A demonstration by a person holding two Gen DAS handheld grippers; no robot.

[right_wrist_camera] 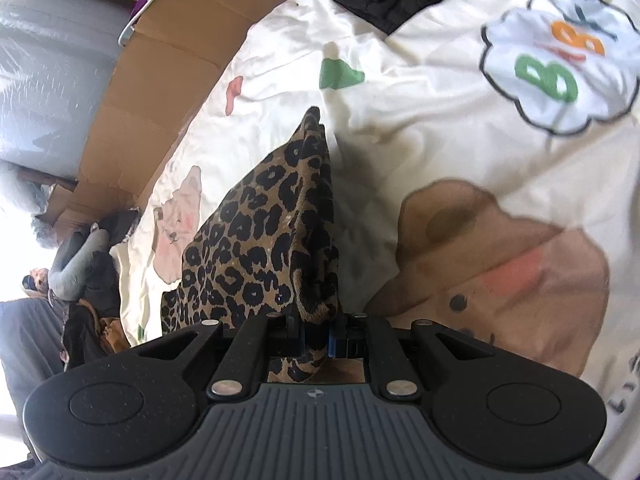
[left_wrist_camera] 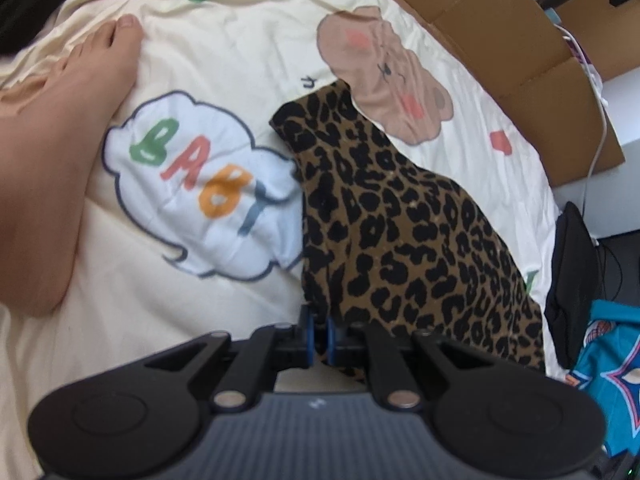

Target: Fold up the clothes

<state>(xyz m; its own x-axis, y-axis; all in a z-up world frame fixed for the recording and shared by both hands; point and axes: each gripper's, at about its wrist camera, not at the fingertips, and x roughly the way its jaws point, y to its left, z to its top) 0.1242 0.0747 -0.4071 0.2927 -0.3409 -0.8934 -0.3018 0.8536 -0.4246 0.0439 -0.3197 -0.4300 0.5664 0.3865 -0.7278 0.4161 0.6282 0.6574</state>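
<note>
A leopard-print garment [left_wrist_camera: 400, 220] lies in a long strip across a cream bedsheet [left_wrist_camera: 224, 40] printed with cartoon bears and a "BABY" cloud. My left gripper [left_wrist_camera: 319, 336] is shut on the near edge of this garment, its blue pads pressed together around the cloth. In the right wrist view the same leopard-print garment [right_wrist_camera: 264, 224] rises in a bunched peak from my right gripper [right_wrist_camera: 316, 336], which is shut on a thick fold of it. The cloth hangs through the jaws and below them.
A person's bare foot [left_wrist_camera: 60, 140] rests on the sheet at the left. Brown cardboard [left_wrist_camera: 520, 52] lines the bed's far side. A black garment [left_wrist_camera: 572, 280] and a teal one [left_wrist_camera: 612, 372] lie at the right edge. Dark and grey clothes [right_wrist_camera: 88, 264] are piled at the left of the right wrist view.
</note>
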